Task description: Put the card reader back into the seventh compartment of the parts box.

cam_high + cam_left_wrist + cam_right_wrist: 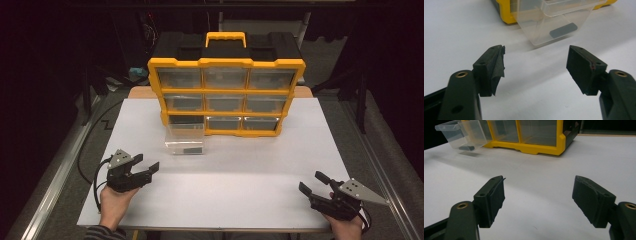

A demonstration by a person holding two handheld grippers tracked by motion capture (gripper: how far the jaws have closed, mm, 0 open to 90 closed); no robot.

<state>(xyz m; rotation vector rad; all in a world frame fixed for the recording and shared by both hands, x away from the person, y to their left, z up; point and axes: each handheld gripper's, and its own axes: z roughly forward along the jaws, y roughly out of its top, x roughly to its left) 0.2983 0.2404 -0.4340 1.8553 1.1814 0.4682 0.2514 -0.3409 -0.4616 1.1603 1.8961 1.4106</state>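
The left claw (150,168) rests low over the white surface (240,175), its two black jaws spread wide apart with nothing between them; in the left gripper view the pads (584,68) frame bare white surface and aim toward a clear plastic drawer (554,22). That drawer (185,138) is the landmark here: it is pulled forward out of the bottom-left slot of a yellow and black organiser cabinet (226,92), apparently still resting at the slot's mouth, and a small dark flat piece (191,149) lies inside it on its floor. The left claw sits in front of the drawer and a little to its left, near but clearly apart from it. The right claw (314,184) sits well apart from the drawer, far to its right and toward the person's edge of the surface, jaws likewise standing open and empty; the right gripper view looks across to the drawer (461,135) and the cabinet's lower row. The cabinet stands behind the drawer, its other clear drawers all pushed in. Judging from this, the step in hand is the approach to the open drawer, either to take the dark piece or to handle the drawer itself. The next move would call for bringing the left claw forward to the drawer with the jaws kept wide, lining them up over its rim or its contents before closing.
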